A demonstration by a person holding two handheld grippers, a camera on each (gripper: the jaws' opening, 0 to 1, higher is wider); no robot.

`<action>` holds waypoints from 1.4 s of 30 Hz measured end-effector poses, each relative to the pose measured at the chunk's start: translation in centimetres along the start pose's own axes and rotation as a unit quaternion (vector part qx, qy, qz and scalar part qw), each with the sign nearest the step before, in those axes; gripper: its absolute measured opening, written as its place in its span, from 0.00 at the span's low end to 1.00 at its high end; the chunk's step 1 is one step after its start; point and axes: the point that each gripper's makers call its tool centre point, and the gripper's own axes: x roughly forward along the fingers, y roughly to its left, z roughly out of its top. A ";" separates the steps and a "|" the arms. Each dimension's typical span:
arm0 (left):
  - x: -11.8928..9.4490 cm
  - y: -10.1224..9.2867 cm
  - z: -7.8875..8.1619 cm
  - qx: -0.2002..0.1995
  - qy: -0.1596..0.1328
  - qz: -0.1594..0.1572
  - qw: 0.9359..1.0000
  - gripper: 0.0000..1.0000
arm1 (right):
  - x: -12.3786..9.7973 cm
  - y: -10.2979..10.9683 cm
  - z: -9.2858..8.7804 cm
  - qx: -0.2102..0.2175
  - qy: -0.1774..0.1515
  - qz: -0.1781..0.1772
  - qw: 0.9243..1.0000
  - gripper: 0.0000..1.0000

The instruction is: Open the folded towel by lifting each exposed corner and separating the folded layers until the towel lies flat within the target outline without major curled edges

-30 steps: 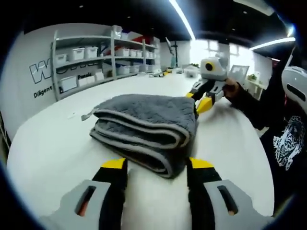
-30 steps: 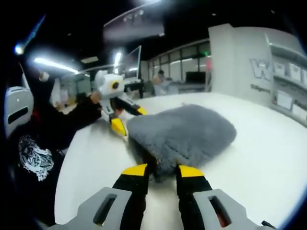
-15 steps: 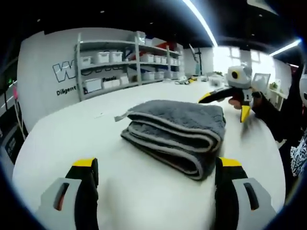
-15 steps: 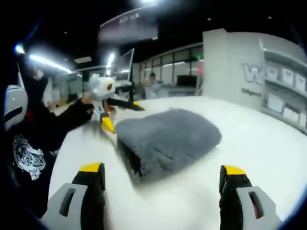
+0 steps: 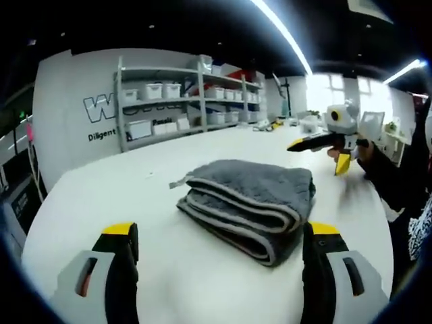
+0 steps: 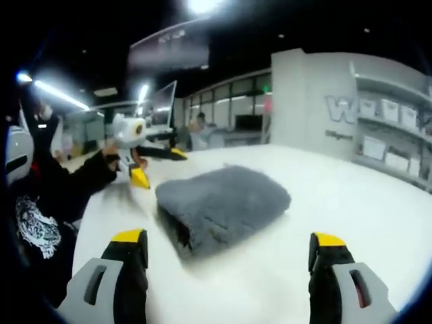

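Both claws have let go of the towel (image 5: 251, 204) within the last second; a second ago each was closed in on an end of the folded bundle, and now the left claw (image 5: 219, 236) and the right claw (image 6: 228, 246) stand with jaws spread wide, pulled back and clear of the cloth; the half-second picture already showed both spread, and the only change since is a little more withdrawal and a lift of the hands. Judgement: the grip has been released without any layer being opened; the towel is folded as thick as before, so the unfolding proper has not begun, and a fresh approach to an exposed corner looks to be the step in hand.

The towel lies near the middle of the white worktop (image 5: 94, 202), well apart from every edge that can be seen; its stacked grey-trimmed layers face the left claw, and a loose corner tab sticks out at the far-left end.

Matters not established: no target outline can be made out on the worktop in either view; the number of folds is uncertain, the underside being hidden; the right gripper view is soft and blurred; the near worktop edge is cut off behind the jaws.
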 end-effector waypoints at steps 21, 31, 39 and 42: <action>-6.2 -1.7 1.8 -0.024 -0.046 0.088 0.995 1.00 | -6.5 -0.5 -0.9 0.006 -0.014 -0.107 0.994 1.00; -8.3 -2.1 2.5 -0.025 -0.057 0.098 0.993 1.00 | -10.2 0.1 0.4 -0.002 -0.042 -0.137 0.990 1.00; -8.5 -1.5 3.6 0.009 -0.056 0.093 0.994 1.00 | -10.9 0.2 0.4 -0.009 -0.039 -0.152 0.988 1.00; -8.2 -0.4 4.0 0.025 -0.060 0.092 0.994 1.00 | -10.4 -1.0 0.2 -0.006 -0.033 -0.163 0.986 1.00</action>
